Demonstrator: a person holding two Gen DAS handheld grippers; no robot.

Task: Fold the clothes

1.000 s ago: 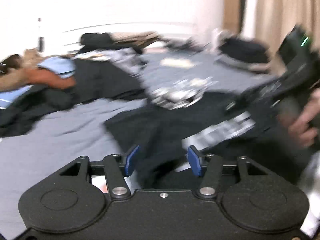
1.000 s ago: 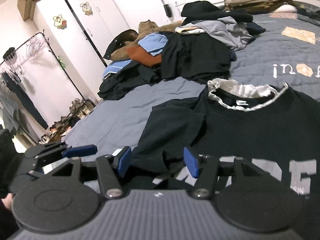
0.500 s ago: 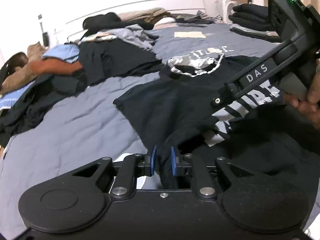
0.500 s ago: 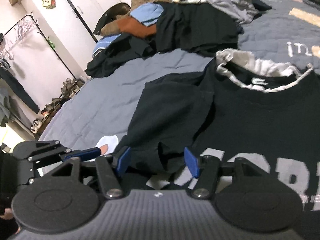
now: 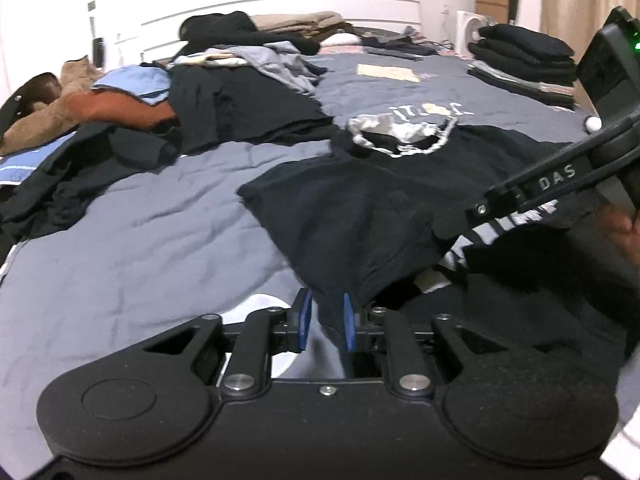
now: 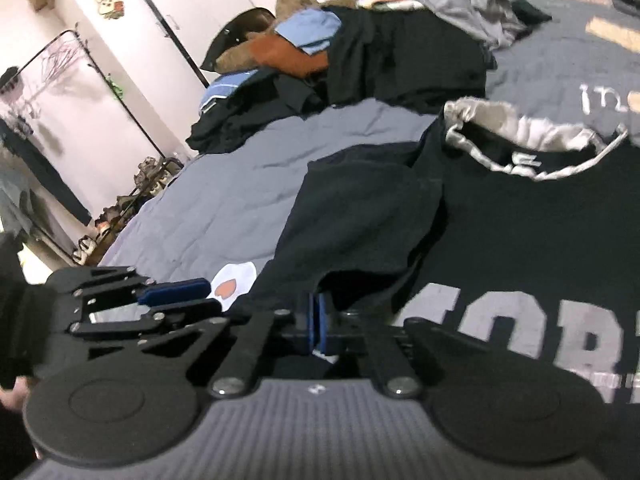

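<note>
My left gripper sat low at the near edge of the bed, jaws narrow and easing apart, with the corner of the black T-shirt's sleeve hem hanging between the blue pads; cloth seemed to touch the right pad only, gap on the left side, so no real pinch there. My right gripper was clamped all the way down, blue pads together, on the near edge of the same shirt, fabric bunching up right at the tips. The T-shirt lay spread face-up on the grey-blue duvet, grey-trimmed collar toward the far side, big grey letters across the chest, left sleeve folded in over the body. In the left wrist view my right gripper's body cut in from the right, marked DAS, with part of my hand behind it. In the right wrist view my left gripper showed at near left, just beside a white patch with an orange heart on the duvet. Far left on the bed: messy heap of unfolded clothes, black, blue, orange, tan. Far right: neat stack of folded dark garments. Clothes rail and white wardrobe stood off to the left of the bed.
</note>
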